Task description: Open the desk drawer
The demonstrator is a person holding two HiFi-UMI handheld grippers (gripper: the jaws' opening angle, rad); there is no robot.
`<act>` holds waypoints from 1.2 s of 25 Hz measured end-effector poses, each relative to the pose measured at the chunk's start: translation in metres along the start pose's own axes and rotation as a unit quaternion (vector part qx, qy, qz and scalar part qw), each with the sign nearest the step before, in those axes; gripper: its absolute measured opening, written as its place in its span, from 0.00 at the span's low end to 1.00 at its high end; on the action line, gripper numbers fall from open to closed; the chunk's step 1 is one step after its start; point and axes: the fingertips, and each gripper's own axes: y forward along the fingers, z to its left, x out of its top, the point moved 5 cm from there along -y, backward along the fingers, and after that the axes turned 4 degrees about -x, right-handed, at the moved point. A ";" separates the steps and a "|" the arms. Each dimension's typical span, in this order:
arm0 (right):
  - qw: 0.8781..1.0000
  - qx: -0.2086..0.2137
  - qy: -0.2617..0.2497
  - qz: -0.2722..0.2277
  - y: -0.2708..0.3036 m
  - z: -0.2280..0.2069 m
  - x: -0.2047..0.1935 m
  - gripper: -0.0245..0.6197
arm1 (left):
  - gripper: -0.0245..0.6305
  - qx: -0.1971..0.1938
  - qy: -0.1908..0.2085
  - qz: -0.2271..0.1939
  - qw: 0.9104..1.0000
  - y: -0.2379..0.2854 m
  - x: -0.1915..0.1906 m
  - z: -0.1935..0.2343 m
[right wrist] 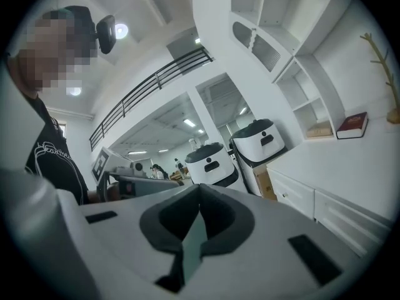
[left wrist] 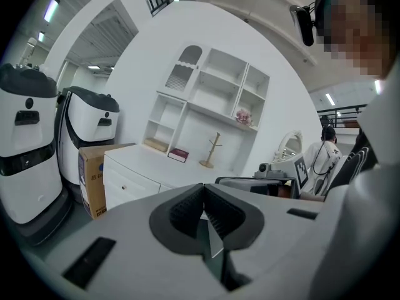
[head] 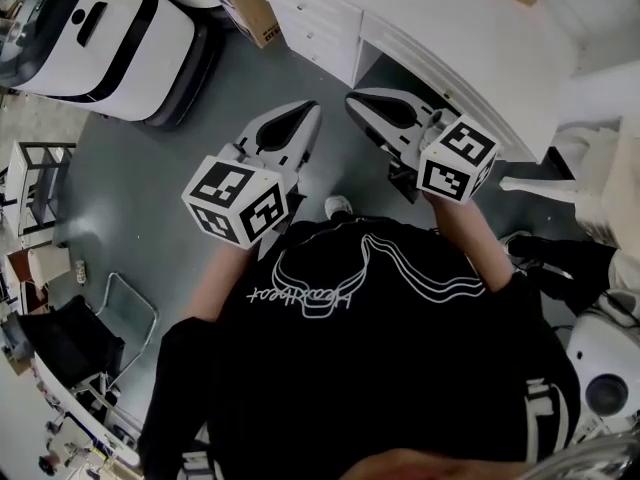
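Note:
The white desk (head: pixel 470 63) runs along the upper right of the head view, with its drawer stack (head: pixel 310 16) at its left end. In the left gripper view the drawer fronts (left wrist: pixel 128 186) carry small knobs; the right gripper view shows them at the right (right wrist: pixel 294 197). My left gripper (head: pixel 310 110) is held over the grey floor, short of the desk, jaws shut with nothing between them (left wrist: pixel 201 189). My right gripper (head: pixel 353 100) sits beside it, nearer the desk's kneehole, also shut and empty (right wrist: pixel 199 191). Neither touches the desk.
A cardboard box (head: pixel 245 3) stands left of the drawers. White robot units (head: pixel 110 28) are parked at the upper left. A shelf unit (left wrist: pixel 206 99) with a book (left wrist: pixel 178 155) and a wooden stand (left wrist: pixel 212 150) rises on the desk. Chairs and racks (head: pixel 60 328) line the left.

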 end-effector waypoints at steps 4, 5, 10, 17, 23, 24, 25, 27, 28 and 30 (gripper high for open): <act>1.000 -0.004 0.001 0.003 0.013 -0.009 0.002 0.05 | 0.04 -0.001 0.009 0.004 1.000 0.007 0.003 0.013; 1.000 -0.005 0.000 0.006 0.016 -0.011 0.001 0.05 | 0.04 0.001 0.009 0.007 1.000 0.009 0.003 0.018; 1.000 -0.017 -0.004 0.010 0.033 -0.029 0.007 0.05 | 0.04 0.002 0.009 0.006 1.000 0.020 0.008 0.042; 0.999 -0.037 0.013 0.011 0.069 -0.063 0.014 0.05 | 0.04 -0.007 0.011 0.028 1.000 0.044 0.019 0.093; 0.996 -0.070 0.048 0.015 0.105 -0.108 0.016 0.05 | 0.04 -0.028 0.012 0.057 0.998 0.083 0.033 0.152; 0.995 -0.076 0.054 0.016 0.111 -0.115 0.015 0.05 | 0.04 -0.030 0.015 0.063 0.997 0.090 0.035 0.162; 0.995 -0.082 0.060 0.017 0.117 -0.122 0.015 0.05 | 0.04 -0.033 0.017 0.069 0.997 0.096 0.036 0.172; 0.993 -0.094 0.070 0.019 0.129 -0.135 0.013 0.05 | 0.04 -0.043 0.018 0.079 0.996 0.109 0.037 0.190; 0.992 -0.100 0.075 0.020 0.135 -0.142 0.012 0.05 | 0.04 -0.049 0.019 0.083 0.995 0.116 0.037 0.200; 0.990 -0.111 0.083 0.022 0.147 -0.155 0.010 0.05 | 0.04 -0.059 0.029 0.091 0.994 0.130 0.037 0.220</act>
